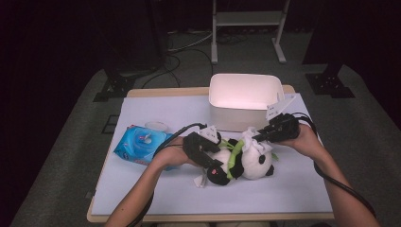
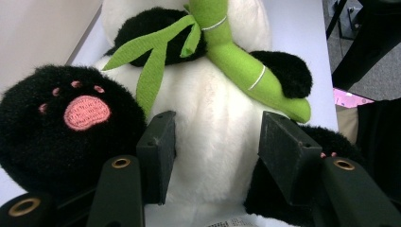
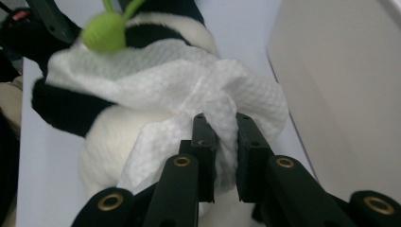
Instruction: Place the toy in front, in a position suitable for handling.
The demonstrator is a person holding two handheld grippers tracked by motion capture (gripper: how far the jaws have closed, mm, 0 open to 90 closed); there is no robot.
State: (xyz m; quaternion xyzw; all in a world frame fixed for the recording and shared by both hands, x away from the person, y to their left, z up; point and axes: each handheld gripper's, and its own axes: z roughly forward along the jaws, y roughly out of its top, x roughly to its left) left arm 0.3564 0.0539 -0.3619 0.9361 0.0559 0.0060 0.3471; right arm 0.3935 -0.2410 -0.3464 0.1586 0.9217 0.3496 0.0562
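High view: black-and-white plush panda with green felt bamboo stalk (image 1: 243, 163) lies on white table sheet (image 1: 156, 189), in front of white rectangular plastic bin (image 1: 246, 99). Left gripper (image 1: 208, 156) at panda's lower body, right gripper (image 1: 257, 137) at its head. Blue wet-wipe pack (image 1: 142, 144) left of them.

Left gripper view: jaws straddle panda's white belly, pads pressed into fur, clenched on it. Black paw with pink pad at left.

Right gripper view: jaws pinch white textured wet wipe (image 3: 189, 87), draped over panda's head; bin wall at right.
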